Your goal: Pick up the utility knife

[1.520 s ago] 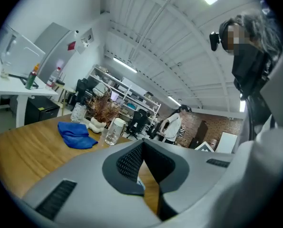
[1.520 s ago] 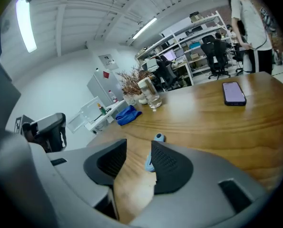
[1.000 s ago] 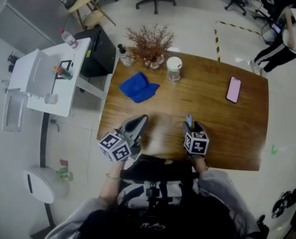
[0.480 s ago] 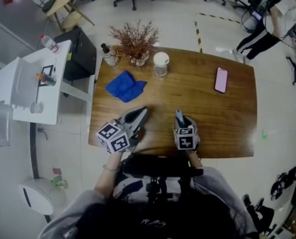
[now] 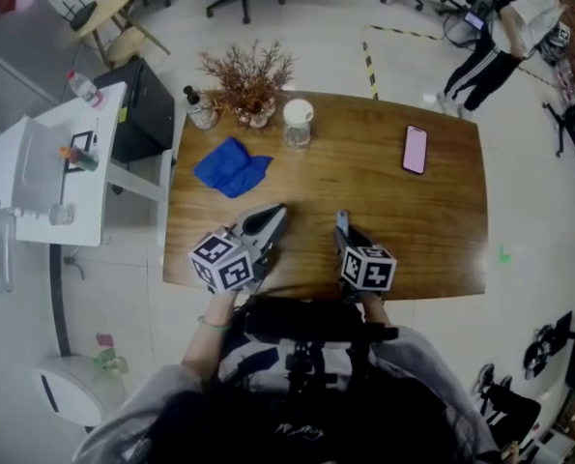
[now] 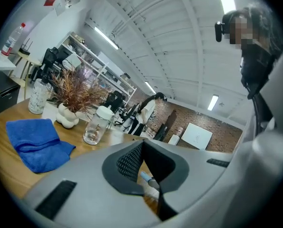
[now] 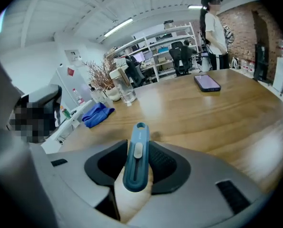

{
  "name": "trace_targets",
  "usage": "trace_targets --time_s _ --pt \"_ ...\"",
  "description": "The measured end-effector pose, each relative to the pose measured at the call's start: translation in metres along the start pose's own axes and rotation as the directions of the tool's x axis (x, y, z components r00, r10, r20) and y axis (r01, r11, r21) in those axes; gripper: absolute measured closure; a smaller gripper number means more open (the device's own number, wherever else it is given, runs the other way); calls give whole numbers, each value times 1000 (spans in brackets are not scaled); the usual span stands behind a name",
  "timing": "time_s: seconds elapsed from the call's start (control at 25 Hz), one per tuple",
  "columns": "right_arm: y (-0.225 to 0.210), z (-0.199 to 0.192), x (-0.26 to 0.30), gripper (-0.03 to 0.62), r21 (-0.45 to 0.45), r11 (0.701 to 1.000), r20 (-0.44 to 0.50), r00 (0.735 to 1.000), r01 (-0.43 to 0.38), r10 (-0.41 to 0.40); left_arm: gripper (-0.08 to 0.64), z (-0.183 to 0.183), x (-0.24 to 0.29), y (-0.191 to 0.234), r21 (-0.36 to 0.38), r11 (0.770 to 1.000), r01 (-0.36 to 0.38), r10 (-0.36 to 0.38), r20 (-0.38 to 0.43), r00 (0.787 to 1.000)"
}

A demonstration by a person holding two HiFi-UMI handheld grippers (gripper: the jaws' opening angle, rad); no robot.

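Two claws hang over the near edge of the wooden table (image 5: 432,249), and only the right gripper (image 7: 137,161) has work. The utility knife (image 7: 135,151) stands between its pads, the jaws closing on the blue handle at a middling width, slider button facing up. To my eye the lift should go straight up, with a firm grip and no wrist roll, so the knife can't pivot or slip. The left gripper (image 5: 266,224) sits just beside it, tips together with nothing between them, and is best held clear. The right gripper view shows how the pads meet the handle. The head view gives only a sliver of blue ahead of that claw, yet it places the phone (image 5: 415,149) and blue cloth (image 5: 231,167) well beyond both claws
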State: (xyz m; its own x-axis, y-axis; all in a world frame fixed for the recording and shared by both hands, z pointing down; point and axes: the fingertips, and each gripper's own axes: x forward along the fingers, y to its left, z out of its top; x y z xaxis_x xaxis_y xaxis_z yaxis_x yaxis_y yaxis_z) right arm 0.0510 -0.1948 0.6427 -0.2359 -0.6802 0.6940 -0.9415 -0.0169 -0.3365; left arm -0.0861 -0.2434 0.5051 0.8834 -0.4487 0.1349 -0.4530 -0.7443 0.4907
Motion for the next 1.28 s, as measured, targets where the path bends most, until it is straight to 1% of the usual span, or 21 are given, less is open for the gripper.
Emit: trace_targets --time_s 0.08,0.12,0.16,0.24,0.32,0.4,0.6,0.68,0.8,1.0,1.16,1.28 --pt "1 7 -13 443 31 999 31 999 -21 20 552 -7 6 -11 29 999 29 -28 -40 999" --pt "0 10 -19 443 48 998 48 998 -32 30 552 -10 10 -17 33 998 48 -46 -48 998" --pt "-2 13 -25 443 61 997 64 997 -41 37 552 -12 13 -22 24 998 63 -62 -47 997" --pt "-3 23 -39 443 71 996 94 995 -51 45 552 -13 18 -28 -17 997 74 -74 -17 997" --pt "-4 30 -52 443 75 995 115 992 -68 59 552 -10 21 -30 -52 997 64 -63 24 998" --pt "-5 34 -64 443 79 993 131 989 -83 72 550 -8 22 -33 -67 996 52 -49 49 998" --pt "-15 38 -85 443 79 991 145 985 -106 94 548 -10 28 -45 -76 997 32 -27 68 997" --pt "-20 40 -92 443 79 991 149 984 -112 100 548 -12 30 -53 -83 996 36 -30 75 997" --pt "-25 42 -97 443 80 989 152 982 -127 114 548 -15 33 -64 -67 997 45 -39 75 996" --pt "-26 45 -96 443 73 984 152 977 -161 148 549 -17 29 -63 -35 999 -31 34 79 996" --pt "-21 46 -92 443 55 982 142 975 -183 173 552 -23 28 -59 16 996 -85 84 25 996" --pt "-17 46 -90 443 43 981 129 975 -189 182 554 -29 31 -55 59 991 -121 123 -34 992"
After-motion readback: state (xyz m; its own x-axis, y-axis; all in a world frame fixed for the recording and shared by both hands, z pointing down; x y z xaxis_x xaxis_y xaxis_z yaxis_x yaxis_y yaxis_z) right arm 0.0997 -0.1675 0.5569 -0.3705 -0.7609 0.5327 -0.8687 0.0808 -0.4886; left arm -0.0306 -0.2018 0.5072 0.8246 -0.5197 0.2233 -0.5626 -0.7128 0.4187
